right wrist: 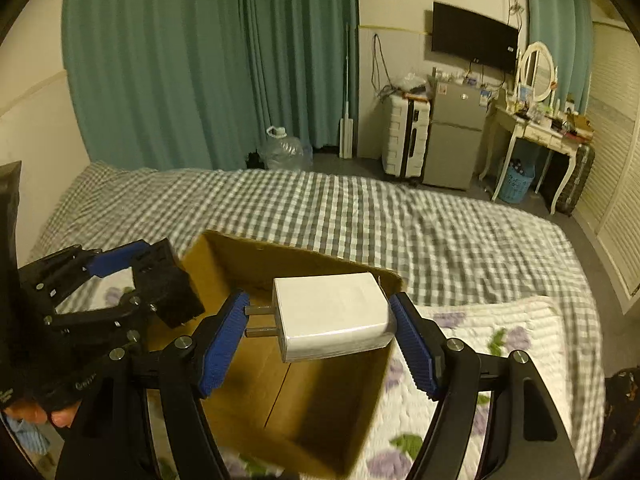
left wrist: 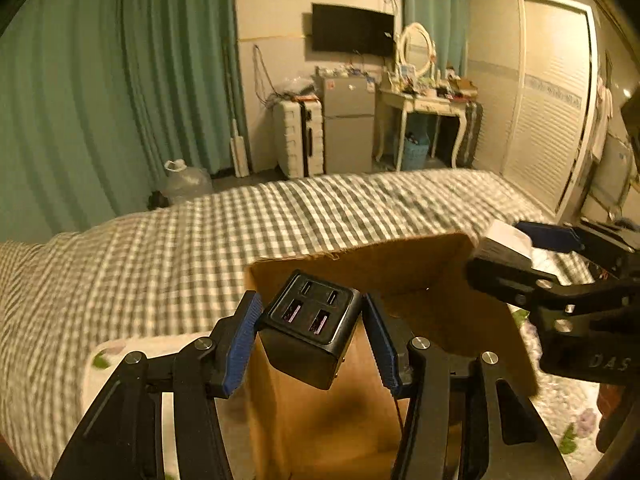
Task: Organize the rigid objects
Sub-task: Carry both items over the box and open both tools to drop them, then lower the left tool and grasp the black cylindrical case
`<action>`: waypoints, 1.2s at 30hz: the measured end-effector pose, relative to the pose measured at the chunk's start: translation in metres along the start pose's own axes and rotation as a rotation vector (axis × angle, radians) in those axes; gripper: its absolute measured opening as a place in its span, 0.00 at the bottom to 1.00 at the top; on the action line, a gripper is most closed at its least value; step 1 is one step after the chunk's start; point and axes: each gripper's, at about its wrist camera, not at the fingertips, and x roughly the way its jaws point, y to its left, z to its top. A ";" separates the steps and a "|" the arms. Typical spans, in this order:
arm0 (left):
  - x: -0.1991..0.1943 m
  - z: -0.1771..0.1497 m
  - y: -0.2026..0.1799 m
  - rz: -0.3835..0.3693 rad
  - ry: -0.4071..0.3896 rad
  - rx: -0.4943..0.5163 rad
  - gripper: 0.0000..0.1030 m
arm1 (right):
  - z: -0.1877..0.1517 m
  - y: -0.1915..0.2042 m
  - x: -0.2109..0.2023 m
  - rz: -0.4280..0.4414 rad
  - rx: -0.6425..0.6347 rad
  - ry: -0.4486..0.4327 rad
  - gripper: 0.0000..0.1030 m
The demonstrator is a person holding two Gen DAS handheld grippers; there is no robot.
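Note:
My left gripper (left wrist: 310,334) is shut on a black multi-port USB charger (left wrist: 310,328) and holds it above the open cardboard box (left wrist: 440,276). My right gripper (right wrist: 320,334) is shut on a white plug charger (right wrist: 332,316), prongs against the left pad, held over the same box (right wrist: 304,408). The box looks empty inside. The right gripper also shows in the left wrist view (left wrist: 516,256) with the white charger. The left gripper shows in the right wrist view (right wrist: 132,284) at the box's left.
The box sits on a floral quilt (right wrist: 500,344) on a green checked bed (right wrist: 360,216). Beyond the bed stand green curtains (right wrist: 200,60), a white suitcase (right wrist: 404,136), a small fridge (right wrist: 452,136) and a dressing table (right wrist: 532,132).

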 end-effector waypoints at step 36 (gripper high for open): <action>-0.144 -0.086 -0.002 0.024 0.056 -0.106 0.66 | -0.085 0.032 -0.140 -0.115 0.004 -0.002 0.92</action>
